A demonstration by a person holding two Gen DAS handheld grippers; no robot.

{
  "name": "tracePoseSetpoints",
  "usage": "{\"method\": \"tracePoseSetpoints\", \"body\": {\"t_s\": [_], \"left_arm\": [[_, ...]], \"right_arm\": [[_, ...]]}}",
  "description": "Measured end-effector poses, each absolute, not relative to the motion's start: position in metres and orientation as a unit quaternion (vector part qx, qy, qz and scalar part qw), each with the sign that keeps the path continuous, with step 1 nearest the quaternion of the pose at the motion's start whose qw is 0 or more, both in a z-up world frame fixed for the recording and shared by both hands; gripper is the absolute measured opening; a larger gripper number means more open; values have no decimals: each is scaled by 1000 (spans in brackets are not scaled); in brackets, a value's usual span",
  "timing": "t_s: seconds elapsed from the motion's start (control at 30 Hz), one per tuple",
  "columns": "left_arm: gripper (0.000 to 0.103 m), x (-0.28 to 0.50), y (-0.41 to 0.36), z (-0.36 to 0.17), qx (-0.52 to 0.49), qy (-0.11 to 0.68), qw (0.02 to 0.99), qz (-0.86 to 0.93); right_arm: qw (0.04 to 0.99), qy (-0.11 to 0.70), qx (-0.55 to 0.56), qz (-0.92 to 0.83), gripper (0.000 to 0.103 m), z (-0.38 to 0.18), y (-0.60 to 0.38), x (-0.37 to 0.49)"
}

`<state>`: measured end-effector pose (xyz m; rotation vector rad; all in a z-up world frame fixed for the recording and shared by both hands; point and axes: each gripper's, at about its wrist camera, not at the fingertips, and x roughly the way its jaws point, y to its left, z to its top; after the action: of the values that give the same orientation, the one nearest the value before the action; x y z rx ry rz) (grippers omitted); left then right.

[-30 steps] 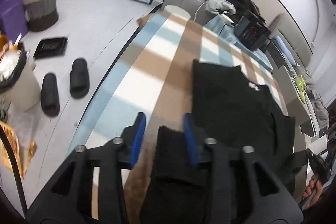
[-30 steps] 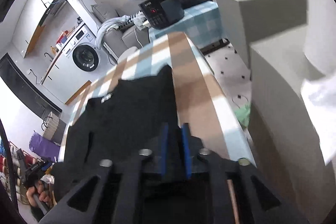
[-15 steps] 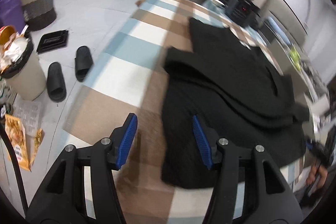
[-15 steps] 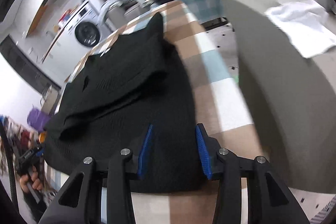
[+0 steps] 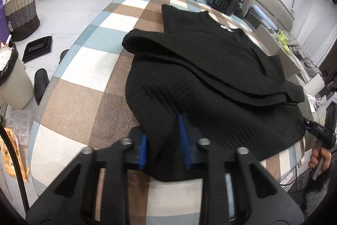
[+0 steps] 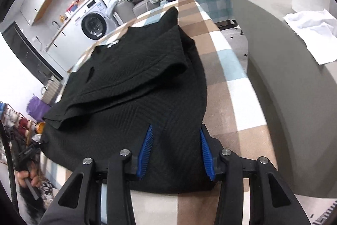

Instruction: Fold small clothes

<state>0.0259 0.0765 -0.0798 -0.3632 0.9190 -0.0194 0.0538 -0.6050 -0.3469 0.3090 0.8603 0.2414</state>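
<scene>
Pinching near hem of black garment (image 5: 210,77): left gripper (image 5: 163,140), just closing, cloth bunched between pads. Right gripper (image 6: 175,149) agape over hem, gripping nothing. Risk: lopsided lift, skewed fold.

Bare checked tabletop (image 5: 88,85) beside sweater (image 5: 210,81)

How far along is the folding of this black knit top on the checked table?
Done: the black knit top's upper part is folded over itself. In hand: the left gripper pinches its near hem; the right gripper straddles the hem, jaws open. Left: folding the near half over.
</scene>
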Motion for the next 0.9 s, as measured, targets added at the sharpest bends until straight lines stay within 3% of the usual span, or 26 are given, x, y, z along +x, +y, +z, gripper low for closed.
{"method": "tracePoseSetpoints", "body": {"t_s": [0.03, 0.17, 0.27, 0.37, 0.57, 0.63, 0.7, 0.9], "left_arm": [[14, 23, 77, -78, -178, 437, 882, -10], [7, 17, 81, -73, -180, 434, 883, -12], [5, 14, 82, -65, -177, 431, 885, -17], [5, 11, 86, -58, -172, 433, 884, -21], [5, 17, 90, -71, -149, 461, 875, 1], [5, 15, 88, -69, -144, 459, 877, 1], [5, 13, 90, -68, -154, 455, 877, -3], [5, 17, 95, -74, -192, 450, 872, -5]], "right_arm": [[891, 412, 147, 121, 44, -346, -604, 52], [903, 394, 130, 113, 12, -341, -598, 48], [919, 358, 120, 110, 9, -330, -594, 37], [930, 336, 111, 97, 8, -320, -591, 28], [906, 398, 124, 70, 10, -345, -597, 44], [902, 388, 166, 88, 14, -345, -606, 41], [895, 382, 203, 106, 30, -345, -613, 40], [896, 385, 188, 114, 30, -350, -603, 42]]}}
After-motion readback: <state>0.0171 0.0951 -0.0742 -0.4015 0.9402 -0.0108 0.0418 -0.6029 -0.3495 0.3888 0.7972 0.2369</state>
